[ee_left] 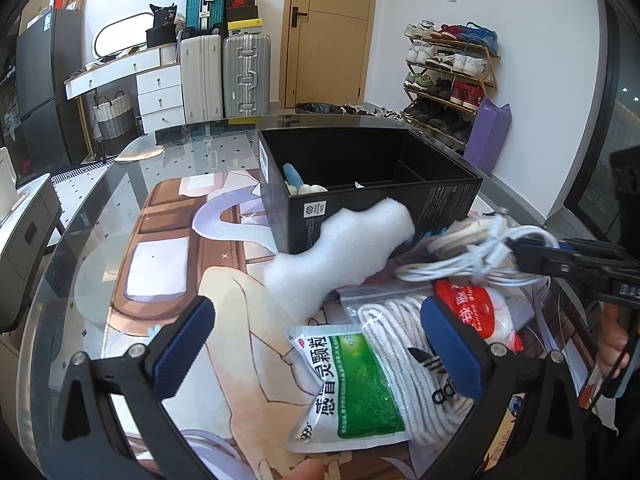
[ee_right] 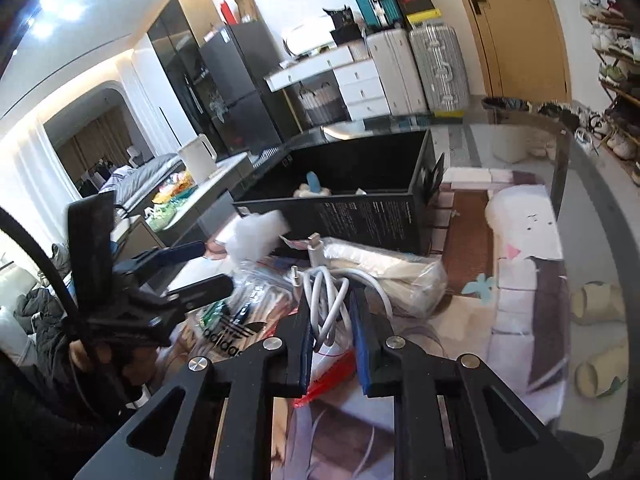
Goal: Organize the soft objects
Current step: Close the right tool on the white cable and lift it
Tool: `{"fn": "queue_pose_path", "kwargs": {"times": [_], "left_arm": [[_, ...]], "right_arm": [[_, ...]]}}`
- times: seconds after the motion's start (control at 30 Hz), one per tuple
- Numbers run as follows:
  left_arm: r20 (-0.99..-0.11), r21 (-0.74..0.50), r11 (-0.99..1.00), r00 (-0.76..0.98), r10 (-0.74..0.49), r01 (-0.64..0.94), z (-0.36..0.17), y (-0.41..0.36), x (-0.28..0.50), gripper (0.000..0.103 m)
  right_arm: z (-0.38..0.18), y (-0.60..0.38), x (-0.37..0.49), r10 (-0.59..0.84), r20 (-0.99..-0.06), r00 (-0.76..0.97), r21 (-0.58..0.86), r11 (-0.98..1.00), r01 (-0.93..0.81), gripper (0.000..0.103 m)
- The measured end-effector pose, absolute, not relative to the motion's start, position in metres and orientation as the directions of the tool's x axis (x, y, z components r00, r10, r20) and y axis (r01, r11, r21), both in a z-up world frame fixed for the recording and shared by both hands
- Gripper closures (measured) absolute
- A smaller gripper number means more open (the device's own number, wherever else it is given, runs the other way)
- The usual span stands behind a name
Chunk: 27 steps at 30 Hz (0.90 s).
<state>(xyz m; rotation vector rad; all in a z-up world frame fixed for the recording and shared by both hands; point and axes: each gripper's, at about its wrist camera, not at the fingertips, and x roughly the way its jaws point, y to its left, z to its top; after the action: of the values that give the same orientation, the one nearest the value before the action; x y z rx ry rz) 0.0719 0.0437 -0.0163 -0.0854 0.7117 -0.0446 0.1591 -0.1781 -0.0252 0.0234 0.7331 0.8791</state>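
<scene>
Two grippers over a cluttered glass table (ee_left: 96, 184).
Left wrist: left gripper (ee_left: 316, 348) gapes above the medicine sachet (ee_left: 352, 384); foam (ee_left: 340, 248) leans against the black box (ee_left: 372, 200). Right wrist: right gripper (ee_right: 332, 320) clamps the white cable (ee_right: 328, 300) near the box's front wall.

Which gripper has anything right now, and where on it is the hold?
The right gripper is shut on the coiled white cable, pinching the bundled loops near one end of the coil. The left gripper is open and holds nothing.

Bright, even daylight; glare on the glass table (ee_left: 120, 184), fisheye-warped dark corners, mostly sharp.
</scene>
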Motion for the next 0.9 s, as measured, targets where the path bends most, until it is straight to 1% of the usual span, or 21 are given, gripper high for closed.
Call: {"fn": "queue_pose_path", "kwargs": {"times": [0.1, 0.2, 0.3, 0.33, 0.37, 0.43, 0.5, 0.6, 0.7, 0.9], "left_arm": [[-0.650, -0.095, 0.995, 0.757, -0.071, 0.012, -0.016, 0.044, 0.072, 0.000], [-0.651, -0.092, 0.996, 0.756, -0.070, 0.013, -0.016, 0.044, 0.072, 0.000], [-0.651, -0.091, 0.996, 0.756, -0.069, 0.013, -0.016, 0.044, 0.072, 0.000], [-0.650, -0.089, 0.996, 0.757, -0.068, 0.013, -0.016, 0.044, 0.072, 0.000], [-0.649, -0.086, 0.996, 0.758, -0.066, 0.013, -0.016, 0.044, 0.072, 0.000], [-0.649, -0.080, 0.997, 0.758, -0.063, 0.014, -0.016, 0.042, 0.071, 0.000], [-0.649, -0.077, 0.997, 0.758, -0.063, 0.017, -0.016, 0.041, 0.071, 0.000], [-0.650, -0.082, 0.996, 0.757, -0.067, 0.018, -0.016, 0.042, 0.071, 0.000], [-0.650, -0.091, 0.996, 0.756, -0.073, 0.018, -0.016, 0.043, 0.071, 0.000], [-0.651, -0.094, 0.995, 0.755, -0.078, 0.022, -0.017, 0.043, 0.072, 0.000]], "right_arm": [[-0.021, -0.194, 0.144, 0.697, -0.570, 0.435, 0.285, 0.664, -0.691, 0.086], [-0.023, -0.210, 0.130, 0.730, -0.551, 0.404, 0.309, 0.629, -0.713, 0.085], [-0.030, -0.212, 0.124, 0.716, -0.586, 0.379, 0.299, 0.626, -0.720, 0.071], [-0.032, -0.211, 0.123, 0.701, -0.597, 0.390, 0.284, 0.639, -0.715, 0.059], [-0.036, -0.209, 0.124, 0.677, -0.617, 0.400, 0.261, 0.656, -0.708, 0.054], [-0.040, -0.206, 0.127, 0.650, -0.636, 0.417, 0.233, 0.677, -0.698, 0.054], [-0.044, -0.203, 0.133, 0.638, -0.652, 0.409, 0.235, 0.683, -0.691, 0.054], [-0.048, -0.197, 0.145, 0.632, -0.665, 0.399, 0.246, 0.689, -0.681, 0.050], [-0.051, -0.193, 0.156, 0.659, -0.661, 0.360, 0.301, 0.672, -0.677, 0.042], [-0.054, -0.184, 0.175, 0.700, -0.649, 0.298, 0.398, 0.646, -0.652, 0.041]]}}
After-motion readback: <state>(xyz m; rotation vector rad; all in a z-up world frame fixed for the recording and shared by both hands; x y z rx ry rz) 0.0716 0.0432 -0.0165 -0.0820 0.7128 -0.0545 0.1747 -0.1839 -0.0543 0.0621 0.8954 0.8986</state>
